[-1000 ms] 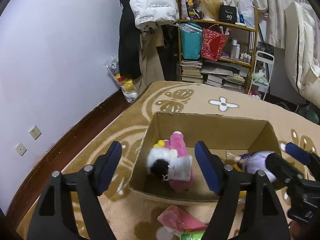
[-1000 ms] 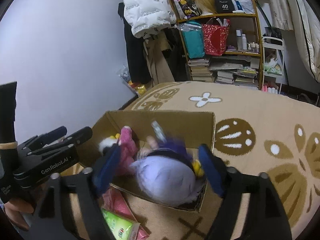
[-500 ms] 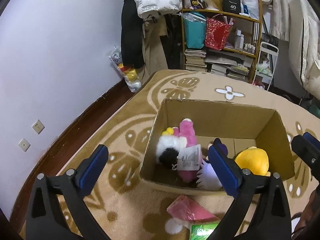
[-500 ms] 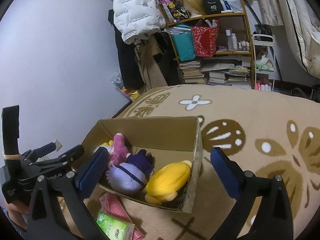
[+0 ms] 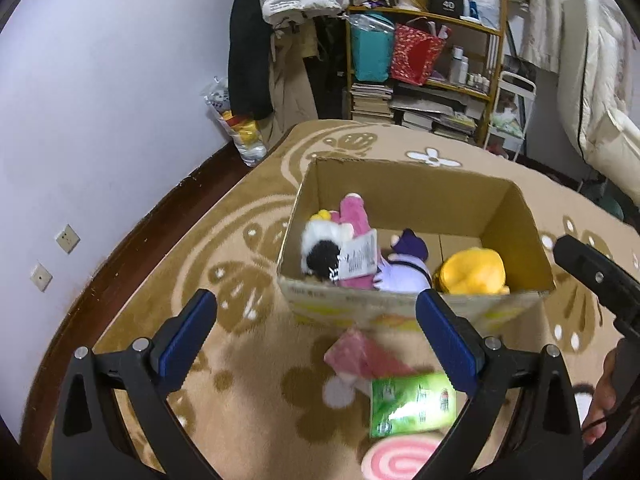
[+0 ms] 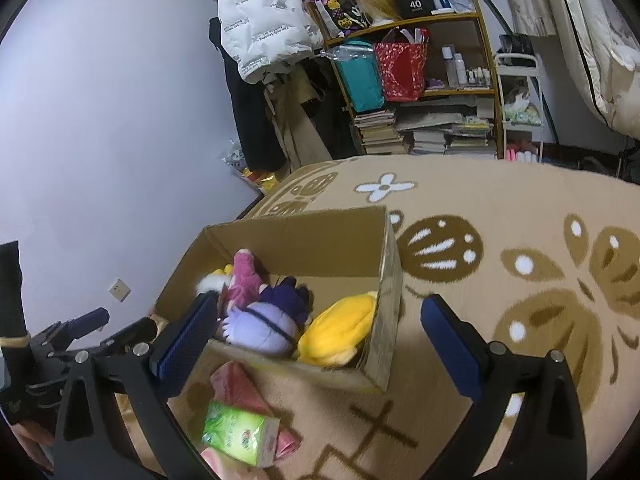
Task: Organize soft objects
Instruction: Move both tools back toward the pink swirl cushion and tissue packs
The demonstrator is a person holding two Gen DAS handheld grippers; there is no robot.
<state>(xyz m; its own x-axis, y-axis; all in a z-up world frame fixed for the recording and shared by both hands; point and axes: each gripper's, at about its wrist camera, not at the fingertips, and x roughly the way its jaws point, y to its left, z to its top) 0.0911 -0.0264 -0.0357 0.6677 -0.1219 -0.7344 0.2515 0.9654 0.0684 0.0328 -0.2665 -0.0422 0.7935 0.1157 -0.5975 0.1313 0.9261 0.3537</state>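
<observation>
An open cardboard box stands on the patterned carpet. Inside lie a pink and white plush with a paper tag, a purple plush and a yellow plush. My left gripper hangs open and empty just in front of the box's near wall. In the right wrist view the same box holds the purple plush and the yellow plush. My right gripper is open and empty above the box's near right corner.
A pink packet, a green tissue pack and a pink swirl item lie on the carpet before the box. A crowded shelf and hanging coats stand at the far wall. The left wall has sockets.
The right gripper opened and let the purple plush drop into the box beside the yellow one. Both grippers opened wider and drew back from the box.
</observation>
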